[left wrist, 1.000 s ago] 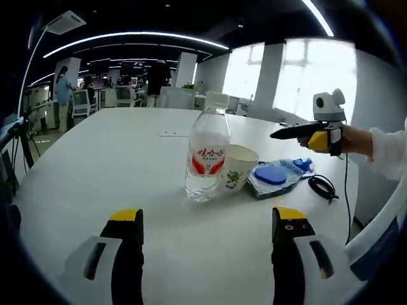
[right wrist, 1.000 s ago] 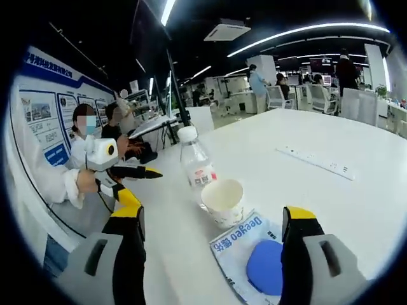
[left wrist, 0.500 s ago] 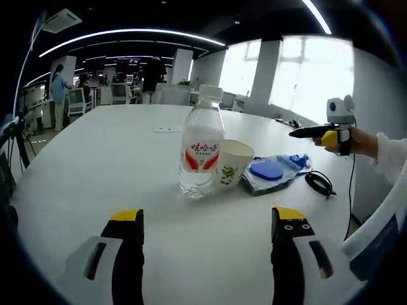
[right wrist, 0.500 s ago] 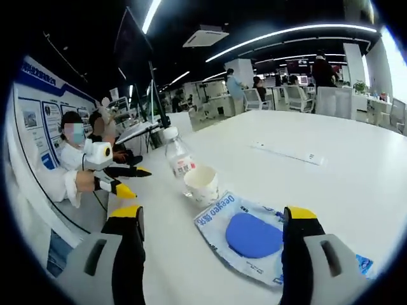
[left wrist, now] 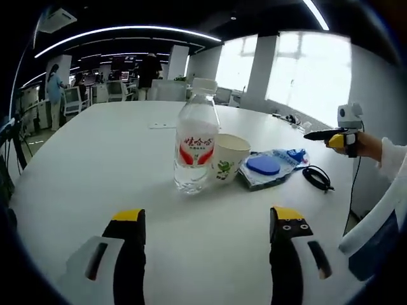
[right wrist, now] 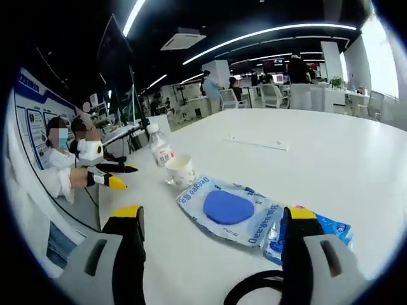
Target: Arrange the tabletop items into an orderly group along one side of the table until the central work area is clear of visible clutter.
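A clear water bottle (left wrist: 196, 143) with a red label stands mid-table, touching a white paper cup (left wrist: 230, 159). Beside the cup lies a clear packet holding a blue disc (left wrist: 266, 167), then a black cable loop (left wrist: 317, 178). My left gripper (left wrist: 206, 215) is open, short of the bottle, with nothing between its jaws. My right gripper (right wrist: 213, 213) is open above the disc packet (right wrist: 229, 208), with a second blue packet (right wrist: 318, 225) and the cable (right wrist: 254, 291) close to it. The bottle (right wrist: 160, 151) and cup (right wrist: 180, 170) stand farther off. Each gripper also appears in the other's view: right gripper (left wrist: 318, 135), left gripper (right wrist: 124, 175).
A white power strip (right wrist: 254, 142) lies farther along the big white table (left wrist: 95, 165). The table edge runs near the cable. Seated people (right wrist: 60, 159) are beside the table, and chairs and standing people fill the office behind.
The right gripper has drawn back from the cup and bottle, bringing the second packet and the cable into its view. The left gripper has edged slightly nearer the bottle. The items stay put.
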Demonstrator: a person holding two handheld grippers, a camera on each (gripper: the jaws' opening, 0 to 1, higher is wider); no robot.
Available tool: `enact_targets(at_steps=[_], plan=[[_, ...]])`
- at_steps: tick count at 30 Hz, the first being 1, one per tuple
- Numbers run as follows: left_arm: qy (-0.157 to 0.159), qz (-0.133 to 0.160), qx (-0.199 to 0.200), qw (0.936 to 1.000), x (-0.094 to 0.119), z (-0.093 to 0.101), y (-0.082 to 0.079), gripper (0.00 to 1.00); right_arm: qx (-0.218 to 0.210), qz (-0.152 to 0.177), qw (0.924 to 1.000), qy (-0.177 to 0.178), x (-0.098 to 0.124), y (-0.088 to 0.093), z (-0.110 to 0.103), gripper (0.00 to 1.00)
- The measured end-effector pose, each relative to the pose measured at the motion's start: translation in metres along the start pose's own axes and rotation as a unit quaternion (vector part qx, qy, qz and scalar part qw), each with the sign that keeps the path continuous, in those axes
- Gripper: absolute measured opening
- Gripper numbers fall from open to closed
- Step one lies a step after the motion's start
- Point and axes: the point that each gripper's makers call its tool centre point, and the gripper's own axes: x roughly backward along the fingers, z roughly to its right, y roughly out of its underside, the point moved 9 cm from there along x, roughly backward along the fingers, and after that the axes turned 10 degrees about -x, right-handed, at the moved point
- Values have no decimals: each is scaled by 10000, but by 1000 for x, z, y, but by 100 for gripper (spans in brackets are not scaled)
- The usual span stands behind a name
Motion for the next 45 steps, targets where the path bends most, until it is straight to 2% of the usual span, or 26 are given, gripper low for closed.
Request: enact_targets(at_steps=[7, 15, 21, 35, 45], plan=[[77, -41, -16, 10000, -1, 2, 1, 81, -337, 234, 9982, 441, 34, 15, 10, 89], [125, -223, -92, 9996, -4, 3, 6, 81, -794, 451, 9919, 886, 73, 39, 16, 90], [192, -350, -129, 9991, -7, 5, 10, 81, -1015, 462, 9873, 1127, 94, 55, 20, 90], [352, -595, -109, 9975, -8, 7, 16, 83, -1344, 262, 9788, 1521, 124, 93, 18, 90], [440, -733, -124, 9963, -10, 11, 20, 82, -1657, 188, 9711, 1709, 135, 105, 25, 90]])
